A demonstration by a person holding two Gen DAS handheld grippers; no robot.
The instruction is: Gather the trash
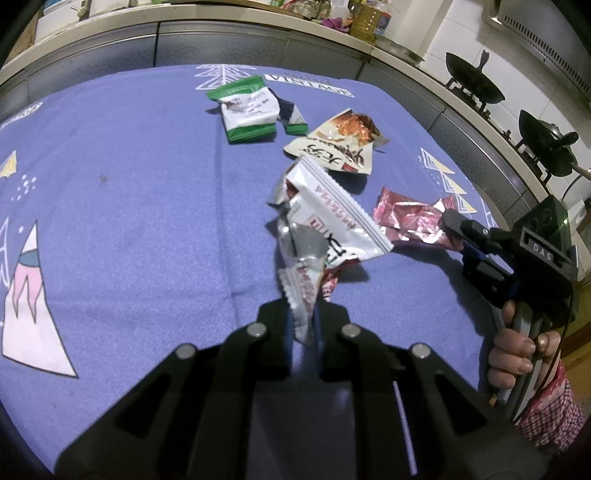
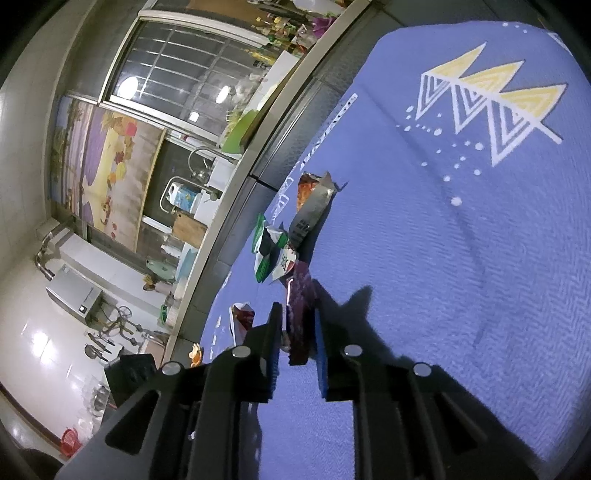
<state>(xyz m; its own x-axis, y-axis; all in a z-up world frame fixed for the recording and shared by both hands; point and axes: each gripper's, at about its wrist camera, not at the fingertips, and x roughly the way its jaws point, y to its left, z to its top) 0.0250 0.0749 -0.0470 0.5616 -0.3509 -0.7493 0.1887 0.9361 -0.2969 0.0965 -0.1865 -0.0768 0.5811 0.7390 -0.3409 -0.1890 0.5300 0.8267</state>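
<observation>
Your left gripper (image 1: pixel 301 314) was clenched on a white wrapper (image 1: pixel 325 221), which stood up from its fingers above the blue cloth (image 1: pixel 129 192). The wrapper was crumpled, with a silver inside and red print, and its lower end sat pinched between the two pads.

Your right gripper (image 2: pixel 297 332) was at the right of the table, and your hand (image 1: pixel 517 347) held its handle. A pink wrapper (image 1: pixel 410 218) lay on the cloth at its tips. In the right wrist view this wrapper was between the two fingers, with a gap showing on each side of it, so the fingers were released and did not press it.

Farther on the cloth lay a green wrapper (image 1: pixel 251 110), and just right of it a small dark and green scrap (image 1: pixel 293 116). Between these and the white wrapper lay a brown wrapper (image 1: pixel 340 142) with black writing, torn open at its far end.

Behind the table ran a counter (image 1: pixel 258 18) with bottles on it. Two black woks (image 1: pixel 472 81) stood on burners at the far right.
</observation>
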